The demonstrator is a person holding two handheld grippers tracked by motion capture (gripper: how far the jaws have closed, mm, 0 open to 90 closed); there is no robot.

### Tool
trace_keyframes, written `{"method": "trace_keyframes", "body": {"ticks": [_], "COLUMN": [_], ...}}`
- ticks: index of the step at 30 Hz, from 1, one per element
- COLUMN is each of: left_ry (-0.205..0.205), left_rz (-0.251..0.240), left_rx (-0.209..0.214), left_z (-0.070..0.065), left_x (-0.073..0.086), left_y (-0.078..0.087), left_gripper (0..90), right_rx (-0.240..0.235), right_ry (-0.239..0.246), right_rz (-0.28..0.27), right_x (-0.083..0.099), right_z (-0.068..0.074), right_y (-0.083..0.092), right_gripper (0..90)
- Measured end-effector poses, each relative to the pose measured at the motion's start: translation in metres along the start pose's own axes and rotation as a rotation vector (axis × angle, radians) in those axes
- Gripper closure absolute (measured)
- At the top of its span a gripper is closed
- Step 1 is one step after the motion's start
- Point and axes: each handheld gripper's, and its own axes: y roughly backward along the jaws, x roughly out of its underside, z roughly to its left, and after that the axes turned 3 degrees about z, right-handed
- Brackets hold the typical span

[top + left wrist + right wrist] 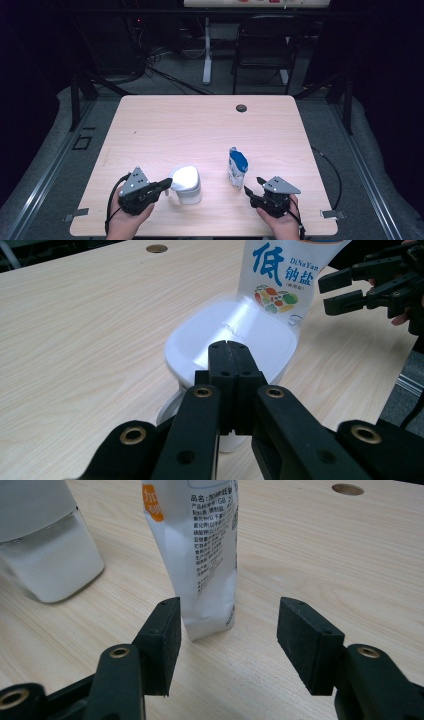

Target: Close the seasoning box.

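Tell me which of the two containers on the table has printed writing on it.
The upright salt bag, standing ahead of the right tongs: blue top, Chinese print. The white lidded container by the left tongs is plain.

On the table [150, 120], the container [187, 184] stands at nine o'clock of the upright pouch [237, 167]; a grommet hole [241, 108] lies at twelve, probably well behind both.

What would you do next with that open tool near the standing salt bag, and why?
Probably ease the right tool forward so its pads come either side of the salt bag, then close. Its jaws stand open and the bag stands upright just ahead of them, untouched. The left tool is shut, its tips over the lid of the white container.
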Motion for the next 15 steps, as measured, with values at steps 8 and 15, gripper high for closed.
{"method": "trace_keyframes", "body": {"ticks": [8,15], "left_ry": [0.006,0.013], "left_rz": [-0.006,-0.005], "left_rx": [-0.007,-0.020], "left_z": [0.0018,0.0053], "left_x": [0.0013,0.0026], "left_y": [0.0017,0.0047], "left_gripper": [90.0,90.0], "right_rx": [-0.001,-0.002], "right_ry": [-0.003,-0.007], "right_rz": [-0.005,-0.007], "right_x": [0.0001,0.0000], "right_z": [-0.0003,-0.0005], "right_y": [0.0001,0.0000], "right_gripper": [43.1,43.2]}}
